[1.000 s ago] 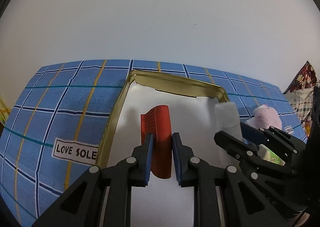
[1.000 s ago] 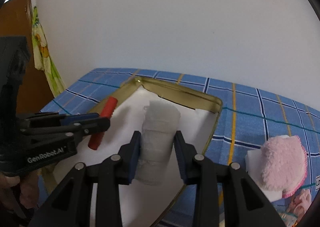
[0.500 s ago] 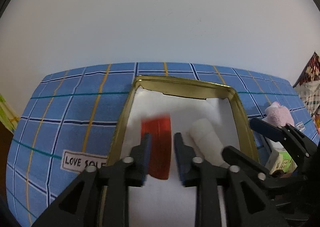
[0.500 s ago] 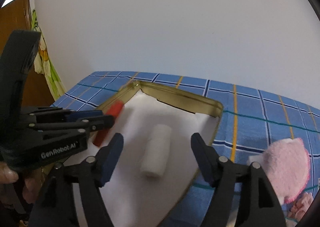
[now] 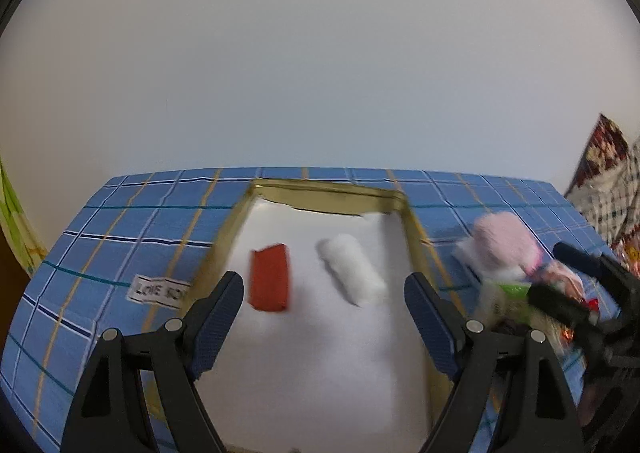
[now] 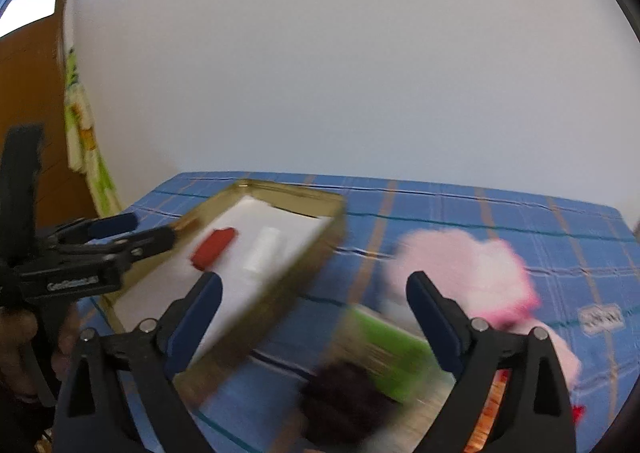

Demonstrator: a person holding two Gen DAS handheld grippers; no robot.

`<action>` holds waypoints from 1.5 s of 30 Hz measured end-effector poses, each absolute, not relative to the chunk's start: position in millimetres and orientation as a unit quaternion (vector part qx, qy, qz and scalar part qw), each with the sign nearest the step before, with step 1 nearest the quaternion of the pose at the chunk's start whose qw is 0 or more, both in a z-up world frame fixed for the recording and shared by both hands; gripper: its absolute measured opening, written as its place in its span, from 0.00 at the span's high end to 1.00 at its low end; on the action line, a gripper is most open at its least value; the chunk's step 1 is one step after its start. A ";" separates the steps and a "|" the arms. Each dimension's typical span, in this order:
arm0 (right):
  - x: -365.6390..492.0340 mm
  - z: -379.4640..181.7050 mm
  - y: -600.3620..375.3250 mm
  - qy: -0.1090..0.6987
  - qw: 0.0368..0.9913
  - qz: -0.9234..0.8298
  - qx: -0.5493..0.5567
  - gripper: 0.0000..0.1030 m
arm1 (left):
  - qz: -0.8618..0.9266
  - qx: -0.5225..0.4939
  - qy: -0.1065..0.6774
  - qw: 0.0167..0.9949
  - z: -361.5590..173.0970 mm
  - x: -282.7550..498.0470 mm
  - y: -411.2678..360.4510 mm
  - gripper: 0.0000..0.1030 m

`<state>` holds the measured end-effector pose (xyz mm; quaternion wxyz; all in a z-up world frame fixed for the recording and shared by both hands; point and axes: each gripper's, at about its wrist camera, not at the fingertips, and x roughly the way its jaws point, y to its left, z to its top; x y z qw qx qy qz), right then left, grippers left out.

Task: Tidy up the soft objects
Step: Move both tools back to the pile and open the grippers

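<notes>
From the left wrist camera, the left gripper [image 5: 323,293] has its jaws spread wide, having just been opening, and nothing sits between the blue pads. Ahead of it a gold tin tray [image 5: 414,231] with a white lining rests on a blue checked cloth [image 5: 120,221]. Inside the tray lie a red roll [image 5: 269,278] and, just to its right and apart from it, a white roll [image 5: 352,267], which is tilted. Neither roll touches the gripper. Right of the tray, on the cloth, a pink fluffy thing [image 5: 506,241] lies on a blurred heap of packets, and the right gripper's dark fingers [image 5: 576,261] show at the far right edge. From the right wrist camera, the right gripper [image 6: 314,301] also has its jaws wide apart, having just been opening, with nothing pinched. The picture is blurred. The tray [image 6: 316,249] lies to the left with the red roll [image 6: 214,247] and white roll [image 6: 266,249] inside it, side by side. The pink fluffy thing [image 6: 464,269] lies on the cloth [image 6: 560,229] to the right, a green packet [image 6: 384,353] and a dark blurred lump [image 6: 344,401] below it. The left gripper [image 6: 154,231] reaches over the tray's left side.
</notes>
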<state>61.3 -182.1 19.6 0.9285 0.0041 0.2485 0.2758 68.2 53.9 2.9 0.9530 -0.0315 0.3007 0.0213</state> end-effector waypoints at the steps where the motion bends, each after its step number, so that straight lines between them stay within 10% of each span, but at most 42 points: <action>1: 58.5 17.6 -194.6 0.249 0.932 0.264 0.006 0.08 | 0.017 -0.027 0.298 0.954 0.6 65.7 44.9 0.18; 12: 37.5 -6.3 -267.6 0.265 0.944 0.193 0.043 0.08 | -0.022 -0.001 0.285 0.958 -19.2 39.6 -35.6 0.18; 45: 68.4 -50.4 -219.2 0.390 0.892 0.226 -0.027 0.64 | -0.016 0.005 0.286 0.958 -31.5 33.5 -49.7 0.18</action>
